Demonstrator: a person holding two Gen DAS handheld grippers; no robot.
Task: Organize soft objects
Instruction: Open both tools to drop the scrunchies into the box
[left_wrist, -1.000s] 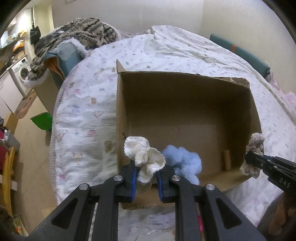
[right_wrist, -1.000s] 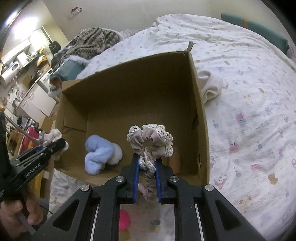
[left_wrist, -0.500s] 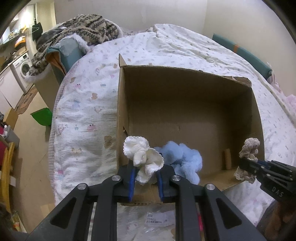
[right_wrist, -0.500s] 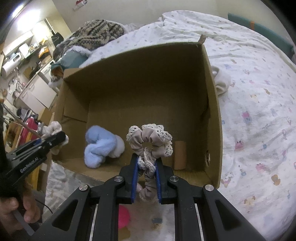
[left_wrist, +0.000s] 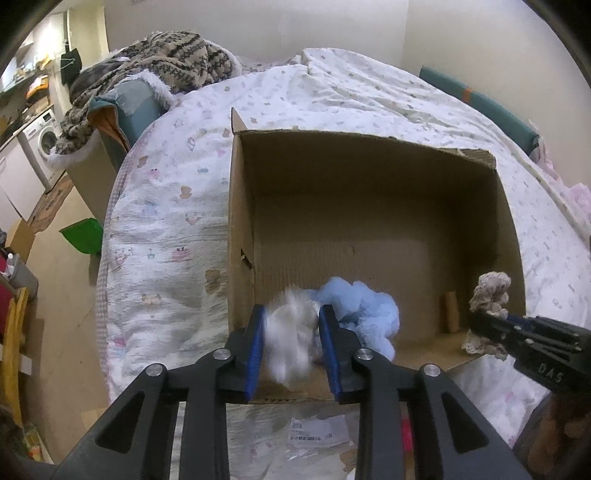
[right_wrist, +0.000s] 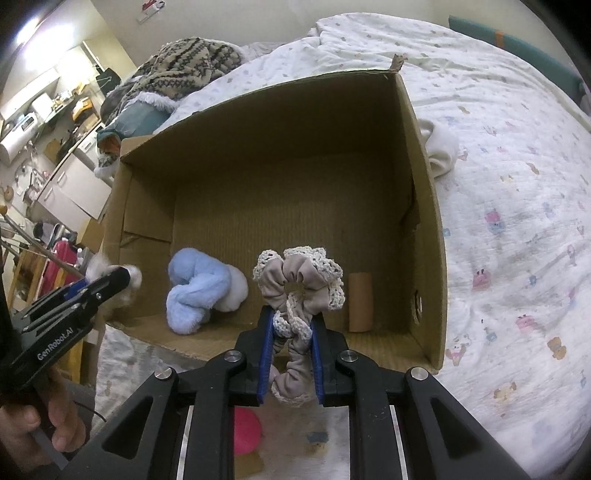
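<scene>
An open cardboard box lies on the bed with its open side facing me. A fluffy blue soft toy lies inside it near the front. My left gripper has its jaws spread, and a blurred white scrunchie hangs between them at the box's front left edge. My right gripper is shut on a taupe scrunchie with lace trim, held at the box's front right. That scrunchie also shows in the left wrist view.
A small cardboard tube stands inside the box at the right. A white cloth lies on the patterned bedspread beside the box. A knitted blanket is piled at the bed's far left. A pink object lies below the box.
My left gripper's jaws have spread apart and the white scrunchie, gripped before, now shows blurred between them. Both grippers have pulled back slightly from the box. The right grip is unchanged.
</scene>
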